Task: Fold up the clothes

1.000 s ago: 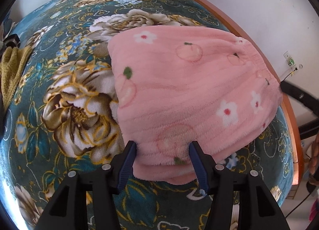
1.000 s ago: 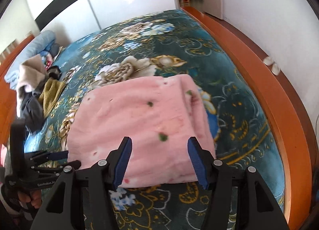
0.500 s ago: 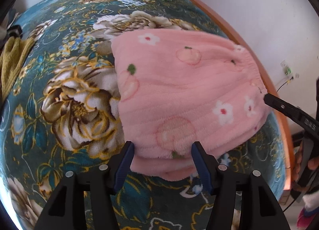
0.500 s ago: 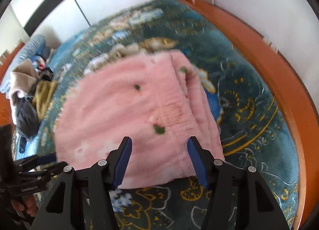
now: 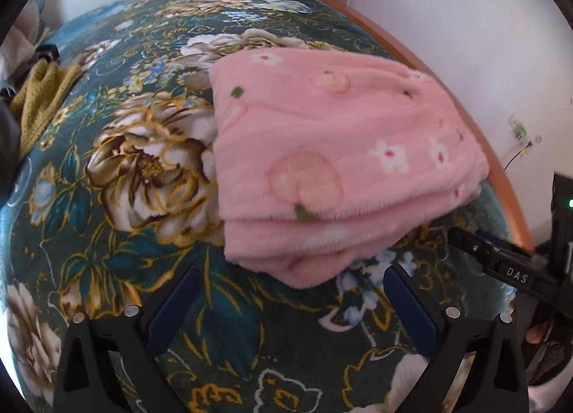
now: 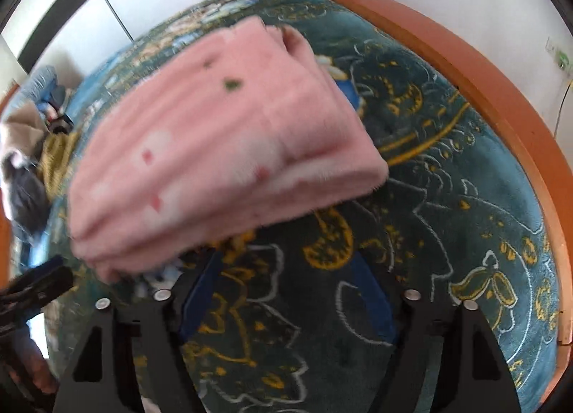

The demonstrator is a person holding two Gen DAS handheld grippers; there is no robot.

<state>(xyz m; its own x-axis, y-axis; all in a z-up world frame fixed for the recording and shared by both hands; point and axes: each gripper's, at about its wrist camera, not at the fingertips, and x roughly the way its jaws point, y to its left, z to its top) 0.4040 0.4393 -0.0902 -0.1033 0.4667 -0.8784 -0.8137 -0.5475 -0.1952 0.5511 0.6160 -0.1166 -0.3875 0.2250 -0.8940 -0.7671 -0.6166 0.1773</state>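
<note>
A pink fleece garment (image 5: 333, 159) with flower and peach prints lies folded in a thick stack on the floral bedspread (image 5: 143, 169). In the right wrist view the same folded garment (image 6: 222, 148) looks blurred. My left gripper (image 5: 290, 291) is open, just short of the stack's near edge, with nothing between its fingers. My right gripper (image 6: 286, 280) is open too, a little back from the garment's near edge and touching nothing. The right gripper's body shows at the right edge of the left wrist view.
A yellow garment (image 5: 39, 98) and other loose clothes (image 6: 25, 148) are piled at the bed's left side. An orange wooden bed frame (image 6: 501, 98) runs along the right, next to a white wall with a socket. A hand holds a gripper at lower left (image 6: 32, 373).
Both grippers have pulled back from the pink stack, whose near edge was between their fingers before. The folded garment now lies free on the bedspread.
</note>
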